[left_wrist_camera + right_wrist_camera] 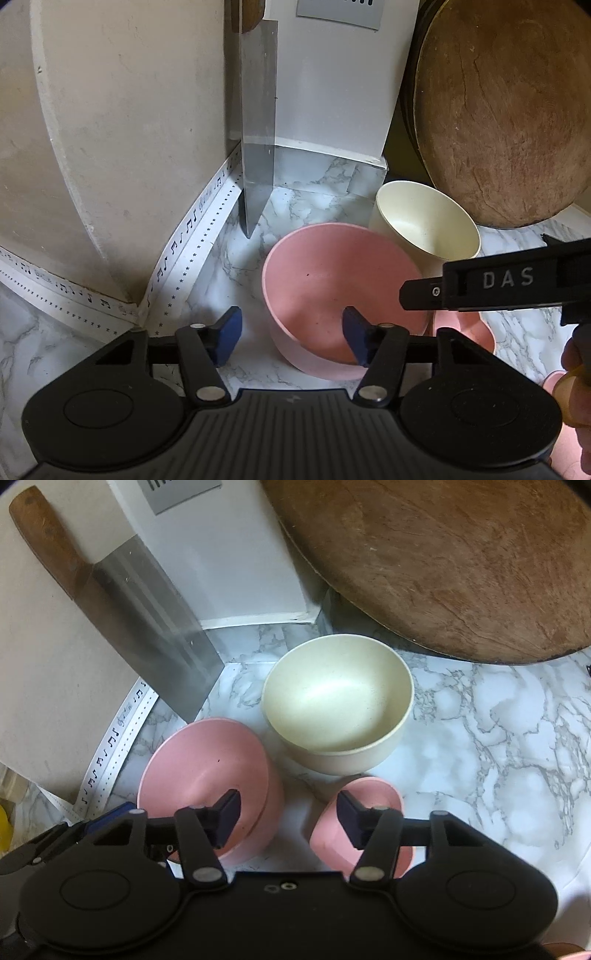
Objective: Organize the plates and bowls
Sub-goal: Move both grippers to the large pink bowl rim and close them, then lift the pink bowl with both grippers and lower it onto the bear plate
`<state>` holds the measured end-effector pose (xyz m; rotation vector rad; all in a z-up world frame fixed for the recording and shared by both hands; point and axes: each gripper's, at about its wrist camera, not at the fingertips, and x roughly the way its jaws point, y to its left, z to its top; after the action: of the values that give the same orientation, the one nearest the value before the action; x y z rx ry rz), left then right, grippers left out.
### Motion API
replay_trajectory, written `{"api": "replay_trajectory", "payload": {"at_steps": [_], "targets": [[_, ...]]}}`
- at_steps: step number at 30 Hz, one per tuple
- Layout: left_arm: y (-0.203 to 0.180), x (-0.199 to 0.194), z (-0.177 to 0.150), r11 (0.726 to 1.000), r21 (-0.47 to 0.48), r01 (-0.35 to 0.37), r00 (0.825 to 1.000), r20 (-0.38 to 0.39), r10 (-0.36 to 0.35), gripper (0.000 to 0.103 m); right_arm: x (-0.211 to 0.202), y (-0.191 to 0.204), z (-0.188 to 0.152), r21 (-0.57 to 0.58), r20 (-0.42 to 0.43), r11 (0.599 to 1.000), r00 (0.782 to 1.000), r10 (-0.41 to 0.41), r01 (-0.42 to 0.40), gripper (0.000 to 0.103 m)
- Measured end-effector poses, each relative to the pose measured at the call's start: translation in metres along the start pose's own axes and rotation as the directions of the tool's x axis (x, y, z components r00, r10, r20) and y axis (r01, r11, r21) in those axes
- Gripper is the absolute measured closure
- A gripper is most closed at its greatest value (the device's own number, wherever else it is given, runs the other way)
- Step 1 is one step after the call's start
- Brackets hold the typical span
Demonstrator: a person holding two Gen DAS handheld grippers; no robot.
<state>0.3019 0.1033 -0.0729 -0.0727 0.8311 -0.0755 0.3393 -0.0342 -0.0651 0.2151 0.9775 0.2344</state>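
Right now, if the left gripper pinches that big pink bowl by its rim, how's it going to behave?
The big pink bowl looks matte and thin-walled, so probably light and not very slippery. It already sits tilted on the marble counter, so it may rock or tip when nudged. One finger of the open left gripper is inside the rim; a one-sided pinch will likely let it swing.

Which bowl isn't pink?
The cream bowl, the farthest back, near the round wooden board. The big bowl and small bowl in front of it are both pink.
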Motion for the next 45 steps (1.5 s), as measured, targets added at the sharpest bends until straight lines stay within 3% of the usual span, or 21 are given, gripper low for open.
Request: {"api": "replay_trajectory", "payload": {"at_steps": [4,10,18,26,45], "targets": [[0.001,0.003,0.001,1.0,-0.006,0.013,1.0,-0.015,-0.014,0.066,0.004,0.003,0.001,-0.01,-0.011,1.0,1.0,0.013,-0.013,0.062],[0.006,0.004,0.004,0.999,-0.03,0.016,1.0,-0.023,-0.017,0.078,0.009,0.01,0.0,-0.038,-0.025,0.998,0.999,0.039,-0.04,0.073],[0.007,-0.003,0.003,1.0,-0.029,0.013,1.0,-0.017,-0.014,0.079,0.009,0.021,-0.004,-0.118,-0.034,0.993,0.999,0.02,-0.024,0.08],[0.002,-0.031,-0.005,1.0,-0.003,0.008,1.0,0.001,-0.008,0.079,-0.007,0.024,-0.014,-0.147,-0.04,0.989,0.999,0.024,-0.029,0.082],[-0.005,-0.115,-0.054,0.999,-0.036,0.029,1.0,0.01,-0.029,0.079,-0.093,0.03,-0.069,-0.239,-0.019,0.968,0.997,0.071,-0.073,0.082]]}}
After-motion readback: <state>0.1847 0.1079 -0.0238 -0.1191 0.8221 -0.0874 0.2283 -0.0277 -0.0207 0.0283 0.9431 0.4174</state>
